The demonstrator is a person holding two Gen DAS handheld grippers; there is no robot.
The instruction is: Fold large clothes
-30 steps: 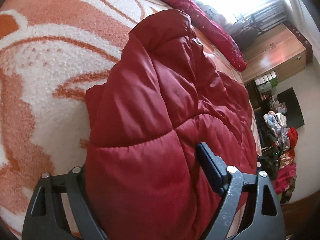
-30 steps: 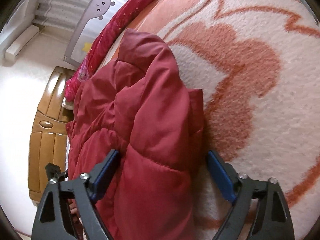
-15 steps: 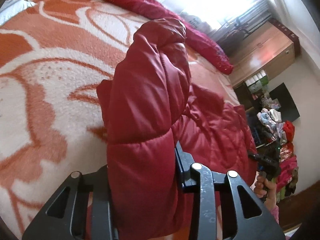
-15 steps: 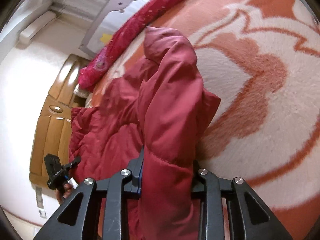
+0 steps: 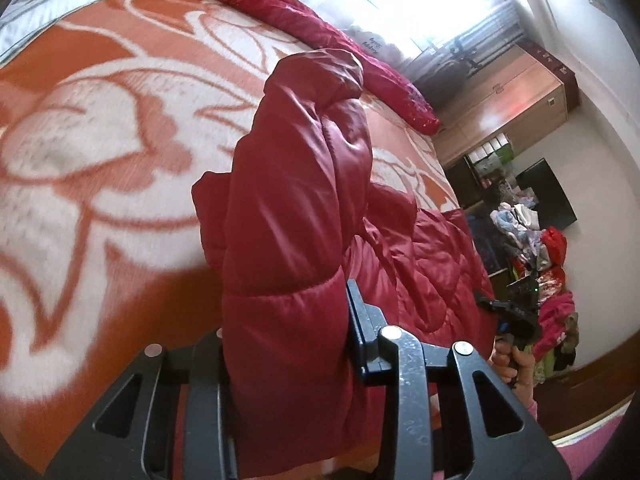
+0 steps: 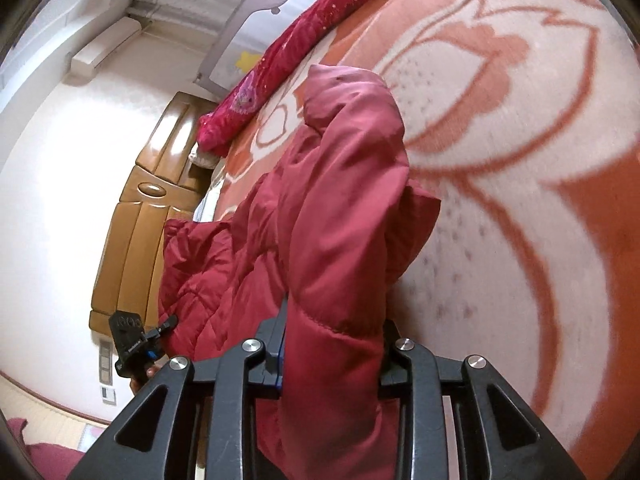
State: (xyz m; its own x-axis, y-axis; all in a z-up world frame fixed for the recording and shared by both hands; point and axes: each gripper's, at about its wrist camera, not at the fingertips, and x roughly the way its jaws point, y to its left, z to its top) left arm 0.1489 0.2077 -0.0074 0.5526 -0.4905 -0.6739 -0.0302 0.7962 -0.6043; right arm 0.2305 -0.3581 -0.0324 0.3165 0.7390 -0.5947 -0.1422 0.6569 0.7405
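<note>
Left gripper (image 5: 286, 344) clamped on a thick quilted fold of the red puffer jacket (image 5: 296, 200), fabric bulging out between and over both fingers. Right gripper (image 6: 332, 354) likewise closed on a padded edge of the same jacket (image 6: 340, 216), the cloth squeezed tight between the fingers. Held part of the jacket lifted off the bed and standing up as a tall ridge, with a rounded bunch of fabric at its top (hood or sleeve, hard to say). Rest of the garment still lying crumpled on the orange-and-white blanket (image 5: 100, 128), toward the bed's near edge. In the left wrist view, the right gripper's body and the hand (image 5: 516, 364) gripping it visible at the far right, just beside the jacket's lower edge; in the right wrist view, the other hand-held unit (image 6: 132, 340) low on the left. Long red patterned bolster (image 5: 304, 24) along the far side of the bed, well apart from the jacket. Wooden headboard (image 6: 136, 216) at the left in the right wrist view. Wooden wardrobe (image 5: 504, 104) and a heap of mixed clothes (image 5: 540, 248) against the wall beyond the bed. Blanket pattern somewhat blurred in both views.
</note>
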